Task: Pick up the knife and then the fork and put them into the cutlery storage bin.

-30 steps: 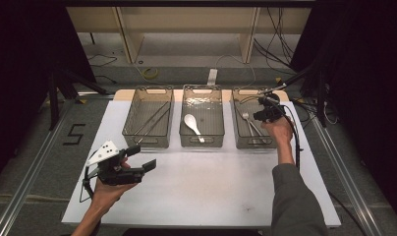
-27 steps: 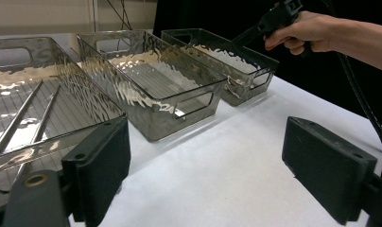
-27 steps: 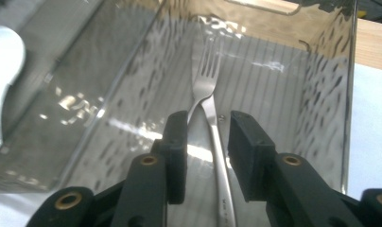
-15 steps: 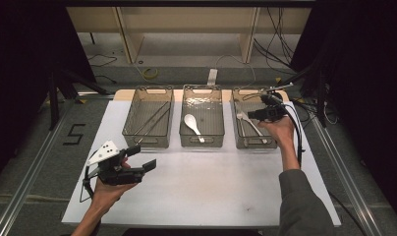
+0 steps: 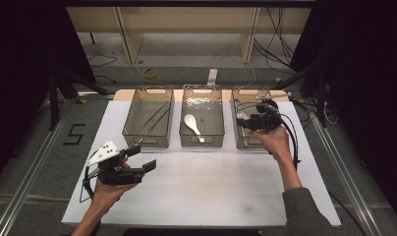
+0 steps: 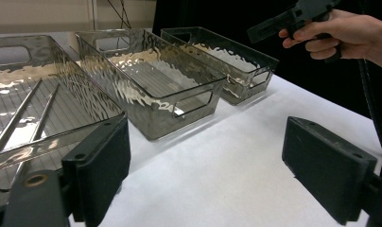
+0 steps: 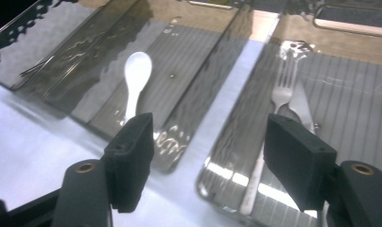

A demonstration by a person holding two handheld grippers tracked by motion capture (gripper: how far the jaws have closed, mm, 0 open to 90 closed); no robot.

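Observation:
Three clear bins stand in a row at the back of the white table. The left bin [image 5: 156,90] holds metal chopsticks [image 5: 152,120], the middle bin [image 5: 202,89] a white spoon [image 5: 191,125], and the right bin [image 5: 250,91] a metal fork [image 7: 281,92]. My right gripper [image 5: 243,123] hovers over the near part of the right bin. Its jaws have just been opening and stand wide apart [image 7: 208,146] with nothing between them; the fork lies below in the bin. My left gripper [image 5: 143,157] is open over the table in front of the left bin, holding nothing [image 6: 203,161].
The white table top [image 5: 211,187] stretches bare in front of the bins. A cable [image 5: 292,142] trails from the right gripper along the forearm. Dark floor and metal rails border the table on both sides.
The right gripper has drawn back toward the near end of the right bin and its jaws have spread wide. The left gripper has stayed where it was.

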